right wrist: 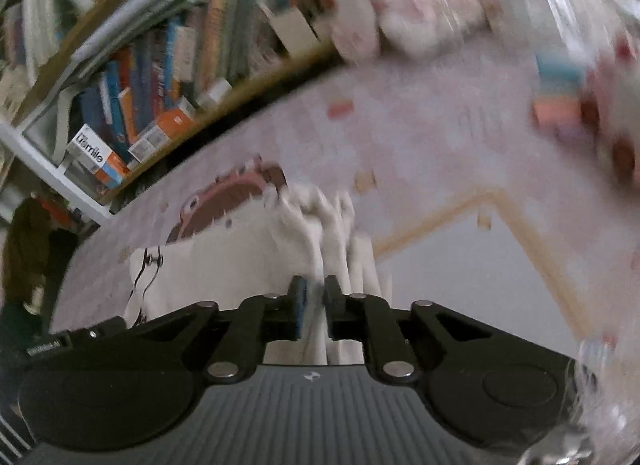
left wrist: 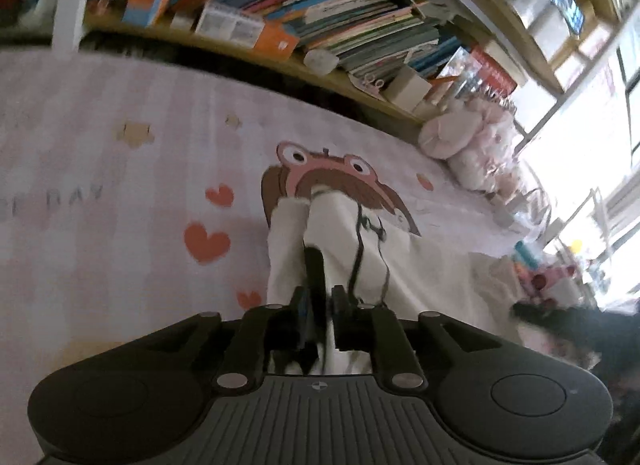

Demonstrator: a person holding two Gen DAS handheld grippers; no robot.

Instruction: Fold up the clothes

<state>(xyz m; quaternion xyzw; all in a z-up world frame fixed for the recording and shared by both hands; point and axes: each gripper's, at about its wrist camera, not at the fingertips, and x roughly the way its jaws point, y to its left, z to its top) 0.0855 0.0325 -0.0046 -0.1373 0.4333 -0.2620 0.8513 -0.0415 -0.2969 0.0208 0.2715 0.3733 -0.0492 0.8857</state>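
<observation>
Through my left wrist camera, my left tongs [left wrist: 320, 297] stand nearly closed, pinching a raised ridge of the white garment [left wrist: 420, 265]; the cloth lies on the pink printed bed sheet [left wrist: 120, 185], partly covering a cartoon frog figure [left wrist: 320, 165], below the bookshelf [left wrist: 300, 5]; black line print crosses its face. Through my right wrist camera, blurred, my right tongs [right wrist: 314, 297] likewise sit almost closed with gathered white folds between the pads; the garment [right wrist: 224, 265] stretches off to the left. I judge it light, limp and prone to bunching, so edges and corners are the best places to grip.
</observation>
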